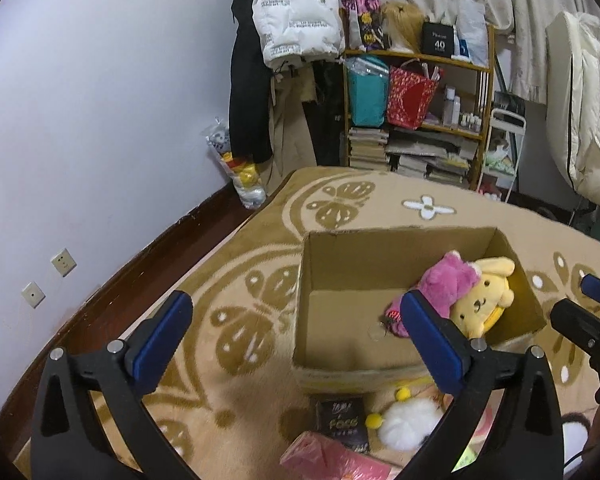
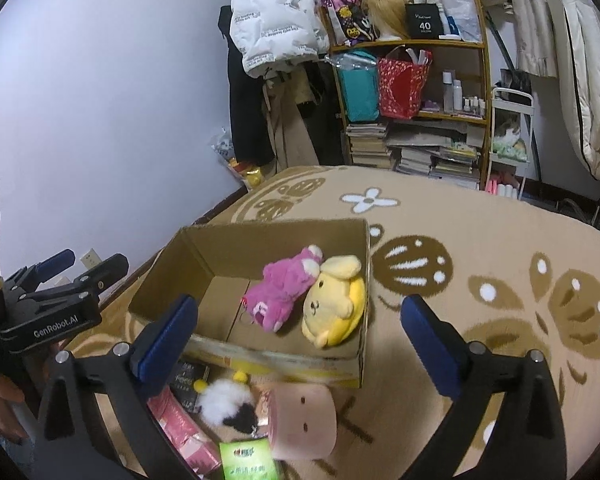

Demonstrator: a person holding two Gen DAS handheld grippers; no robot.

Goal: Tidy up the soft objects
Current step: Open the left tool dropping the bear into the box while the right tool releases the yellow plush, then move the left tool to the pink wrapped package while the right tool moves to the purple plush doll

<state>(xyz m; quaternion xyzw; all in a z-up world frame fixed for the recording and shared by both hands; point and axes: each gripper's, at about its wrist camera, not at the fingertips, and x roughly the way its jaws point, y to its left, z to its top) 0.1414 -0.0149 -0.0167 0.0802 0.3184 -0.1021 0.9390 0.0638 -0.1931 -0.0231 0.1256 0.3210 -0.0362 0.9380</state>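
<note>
Cardboard box [image 2: 204,256] on patterned blanket [image 2: 480,240], pink plush [image 2: 282,292] and yellow plush [image 2: 334,302] inside, right end. Pink cushion [image 2: 304,420], white fluffy toy [image 2: 226,398] outside, against near wall. Left gripper [image 1: 296,336], right gripper [image 2: 296,334] spread wide, empty. Between picks, seemingly; next: reach down, pinch fluffy toy.

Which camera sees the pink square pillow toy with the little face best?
The right wrist view. There the pink pillow toy lies whole on the blanket, just outside the cardboard box, with its face showing. In the left wrist view it hides behind the left gripper's finger; only a pale pink sliver may show.
</note>
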